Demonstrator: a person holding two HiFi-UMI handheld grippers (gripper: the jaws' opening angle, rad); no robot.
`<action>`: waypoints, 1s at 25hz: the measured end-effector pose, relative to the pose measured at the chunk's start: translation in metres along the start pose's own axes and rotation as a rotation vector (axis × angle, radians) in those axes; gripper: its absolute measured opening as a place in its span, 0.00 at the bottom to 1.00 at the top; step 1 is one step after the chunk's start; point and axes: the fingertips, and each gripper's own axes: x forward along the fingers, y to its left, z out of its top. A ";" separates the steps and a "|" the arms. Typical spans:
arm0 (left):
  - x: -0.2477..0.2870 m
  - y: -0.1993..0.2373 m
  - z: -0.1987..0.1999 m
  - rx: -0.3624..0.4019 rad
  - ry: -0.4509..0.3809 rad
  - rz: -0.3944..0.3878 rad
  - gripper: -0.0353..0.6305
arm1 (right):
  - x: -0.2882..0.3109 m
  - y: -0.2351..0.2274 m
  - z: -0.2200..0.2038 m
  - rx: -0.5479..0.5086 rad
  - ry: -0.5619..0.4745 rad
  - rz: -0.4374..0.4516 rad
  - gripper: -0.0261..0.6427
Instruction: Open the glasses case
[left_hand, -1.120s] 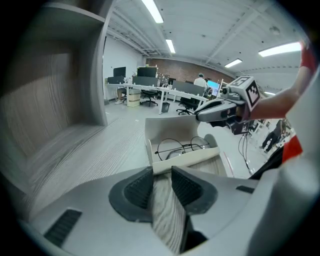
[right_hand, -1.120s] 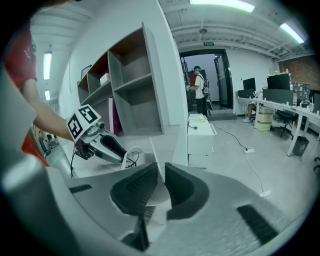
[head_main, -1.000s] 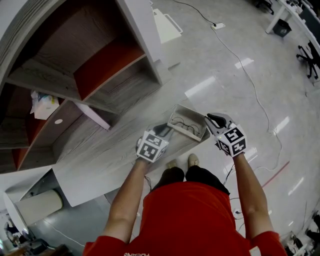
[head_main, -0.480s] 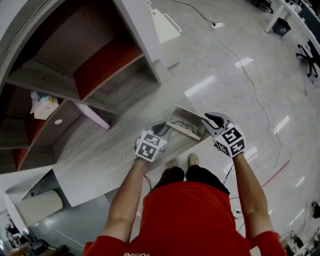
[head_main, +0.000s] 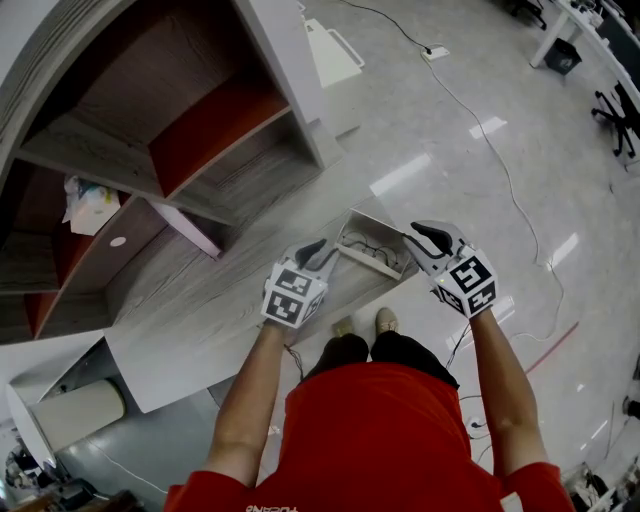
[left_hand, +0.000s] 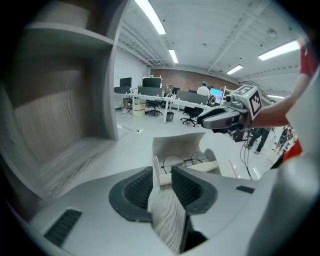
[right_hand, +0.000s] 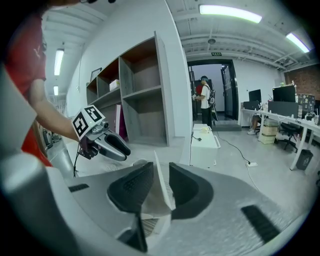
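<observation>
Case: the white hinged glasses case (head_main: 378, 226) sits open at the bench edge, in the centre of the head view, with its lid raised.
Contents: thin wire-framed glasses (head_main: 365, 250) lie in the lower tray.
Bench: the pale wood-grain bench (head_main: 200, 300) runs from the lower left to the centre.
Left gripper (head_main: 318, 248): just beside the case's left end. Its fingers (left_hand: 137, 187) stand apart and grip nothing, and the case's near end shows in the gap.
Right gripper (head_main: 415, 235): at the case's right end. Its fingers (right_hand: 132, 187) are opening, and the lid's thin edge stands loose between them.
Surroundings: grey-and-red shelving (head_main: 200, 130) fills the upper left, and a glossy grey floor (head_main: 450, 150) lies to the right.
</observation>
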 end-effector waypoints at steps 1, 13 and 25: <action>-0.005 0.000 0.010 0.002 -0.035 0.005 0.22 | -0.003 0.000 0.008 -0.003 -0.021 -0.004 0.19; -0.097 -0.036 0.148 0.083 -0.556 0.042 0.15 | -0.054 0.028 0.119 -0.055 -0.323 -0.037 0.09; -0.179 -0.080 0.199 0.108 -0.792 0.043 0.09 | -0.112 0.075 0.177 -0.053 -0.538 -0.060 0.05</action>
